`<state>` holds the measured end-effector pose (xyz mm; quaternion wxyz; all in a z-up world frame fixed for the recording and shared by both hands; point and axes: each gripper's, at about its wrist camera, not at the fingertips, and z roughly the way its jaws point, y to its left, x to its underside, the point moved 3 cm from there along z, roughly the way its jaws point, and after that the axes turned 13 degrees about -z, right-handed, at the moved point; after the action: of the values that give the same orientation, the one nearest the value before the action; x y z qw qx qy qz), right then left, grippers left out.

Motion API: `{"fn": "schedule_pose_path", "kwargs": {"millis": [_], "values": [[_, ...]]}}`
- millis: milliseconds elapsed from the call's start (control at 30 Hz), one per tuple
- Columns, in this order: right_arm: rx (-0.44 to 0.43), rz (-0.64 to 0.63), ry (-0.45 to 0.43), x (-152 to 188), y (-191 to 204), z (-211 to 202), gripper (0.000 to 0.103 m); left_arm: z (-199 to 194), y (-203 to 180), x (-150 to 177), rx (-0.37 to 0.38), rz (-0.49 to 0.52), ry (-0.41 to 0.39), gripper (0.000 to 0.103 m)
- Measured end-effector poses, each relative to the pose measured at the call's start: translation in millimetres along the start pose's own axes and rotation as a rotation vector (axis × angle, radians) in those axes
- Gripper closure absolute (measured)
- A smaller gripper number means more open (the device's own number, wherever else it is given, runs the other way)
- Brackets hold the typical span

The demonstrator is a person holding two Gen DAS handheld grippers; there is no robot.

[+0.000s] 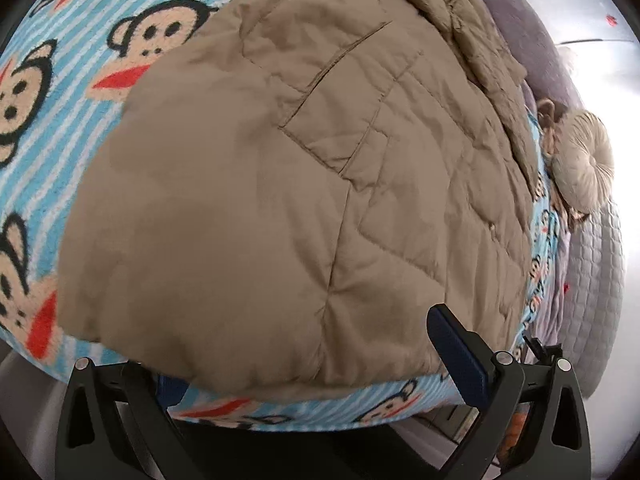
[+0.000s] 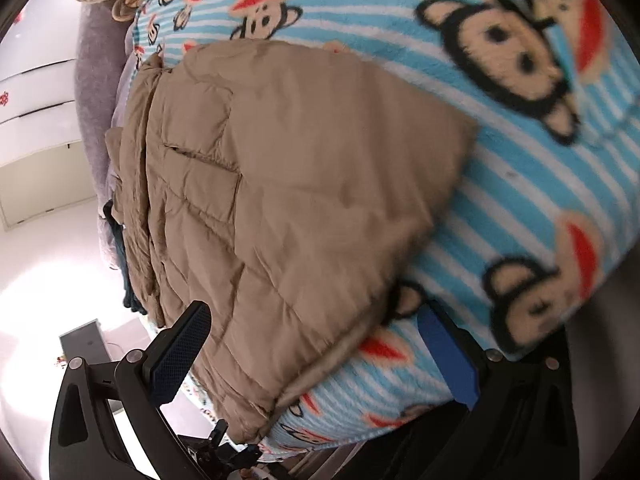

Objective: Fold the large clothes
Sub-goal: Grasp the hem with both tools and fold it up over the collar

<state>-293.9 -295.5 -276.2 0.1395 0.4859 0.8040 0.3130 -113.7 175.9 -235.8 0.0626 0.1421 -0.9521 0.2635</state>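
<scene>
A tan quilted jacket (image 1: 280, 184) lies spread on a bed covered by a blue striped monkey-print blanket (image 1: 48, 80). My left gripper (image 1: 308, 360) is open, its fingers apart at the jacket's near hem; the left finger is mostly hidden under the fabric, and the right blue pad (image 1: 456, 356) rests at the edge. In the right wrist view the jacket (image 2: 288, 184) lies on the blanket (image 2: 540, 184). My right gripper (image 2: 320, 344) is open, straddling the jacket's near corner, not closed on it.
A round beige cushion (image 1: 584, 164) and a grey pillow (image 1: 532, 32) lie at the bed's far side, with a grey quilted cover (image 1: 596, 280) at its edge. White drawers (image 2: 36, 92) and the floor (image 2: 48, 280) show beside the bed.
</scene>
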Motion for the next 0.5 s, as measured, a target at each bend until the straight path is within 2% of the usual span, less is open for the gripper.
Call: {"fn": "schedule_pose_path", "kwargs": {"millis": [133, 167, 200, 233, 267, 300, 367, 400, 500], "values": [[-0.047, 0.024, 0.027, -11, 0, 11, 0.003, 2, -8, -2, 0.012, -0.029, -0.018, 0.001], [-0.057, 0.027, 0.041, -14, 1, 13, 0.01, 0, -11, -3, 0.024, -0.036, -0.03, 0.012], [-0.062, 0.026, 0.054, -16, 2, 13, 0.029, 0, -13, -4, 0.029, -0.041, -0.034, 0.038], [-0.054, 0.023, 0.081, -18, 2, 15, 0.042, 1, -15, -6, 0.028, -0.049, -0.029, 0.049], [-0.038, 0.021, 0.109, -19, 1, 16, 0.071, 1, -15, -8, 0.036, -0.059, -0.023, 0.069], [-0.035, 0.021, 0.128, -21, 0, 17, 0.085, 1, -17, -10, 0.053, -0.081, -0.01, 0.083], [-0.059, 0.009, 0.155, -26, 5, 16, 0.091, -9, -22, -14, 0.08, -0.107, -0.036, 0.085], [-0.058, -0.019, 0.164, -29, 10, 14, 0.093, -14, -24, -15, 0.088, -0.106, -0.051, 0.09], [-0.073, -0.129, 0.196, -39, 35, 8, 0.094, -39, -46, -18, 0.125, -0.086, -0.11, 0.09]]}}
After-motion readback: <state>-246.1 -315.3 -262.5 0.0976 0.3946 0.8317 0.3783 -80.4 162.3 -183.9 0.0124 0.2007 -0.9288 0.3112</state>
